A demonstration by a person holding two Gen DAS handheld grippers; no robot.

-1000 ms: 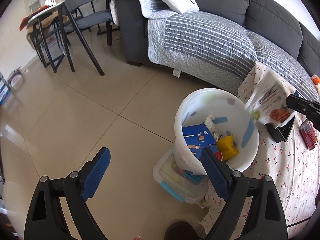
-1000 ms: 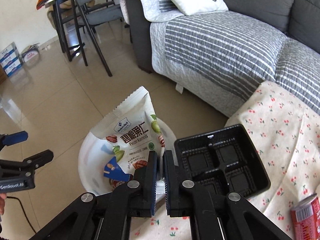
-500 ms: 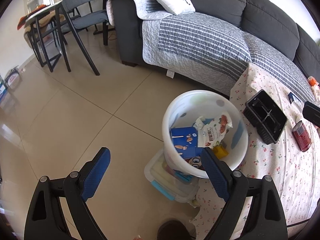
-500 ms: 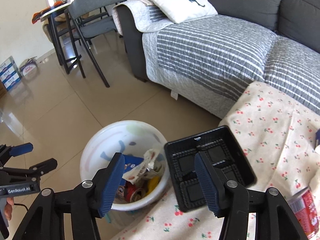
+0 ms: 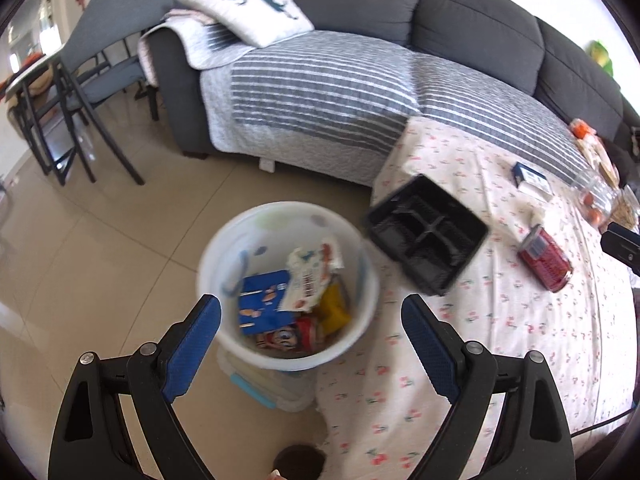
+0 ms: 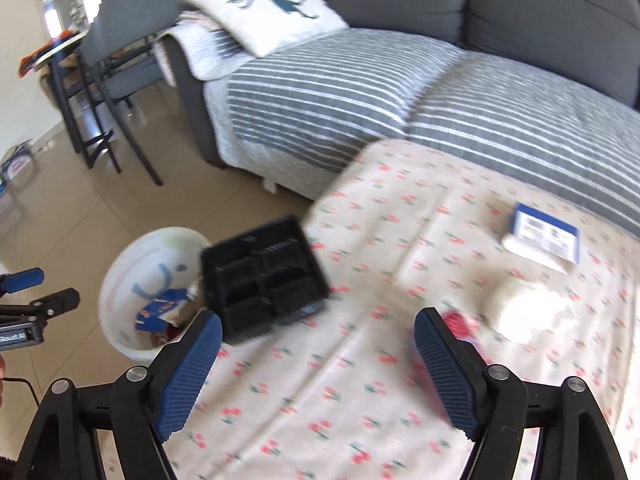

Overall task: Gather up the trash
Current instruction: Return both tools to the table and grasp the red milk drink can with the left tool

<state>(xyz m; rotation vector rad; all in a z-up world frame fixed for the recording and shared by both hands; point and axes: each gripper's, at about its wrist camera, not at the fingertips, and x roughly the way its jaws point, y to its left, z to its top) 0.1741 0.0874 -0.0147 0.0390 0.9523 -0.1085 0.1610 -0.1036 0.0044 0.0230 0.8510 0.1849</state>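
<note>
- Hovering over a tabletop [image 6: 360,380] draped in a flowered cloth, the right gripper [image 6: 316,364] had just been opening; its jaws stood wide apart with nothing between them.
- The left gripper [image 5: 310,346] was also spread wide and empty, hanging above a white bin [image 5: 224,240] that stood on the floor just beside the tabletop's edge.
- The bin already held wrappers, a blue packet and a yellow scrap.
- Trash left on the tabletop: a black plastic tray [image 6: 262,278] at the corner nearest the bin, a red can [image 5: 544,258] lying on its side, a crumpled white wad [image 6: 528,312] and a small blue-and-white box [image 6: 546,236].
- Risk: the tray seemed to jut past the tabletop's edge, so a careless nudge could have tipped it onto the floor rather than into the bin.
- Risk: the can lay on its side, so a glancing touch from one finger could have rolled it away or off the cloth.
- Risk: the loose cloth could have bunched under a low gripper and dragged the other pieces with it.
- Risk: both views were blurred, so a grab aimed in haste might have closed on nothing.
- Risk: the bin appeared to rest on a lidded plastic container [image 5: 260,388], so a bump could have upset it.
</note>
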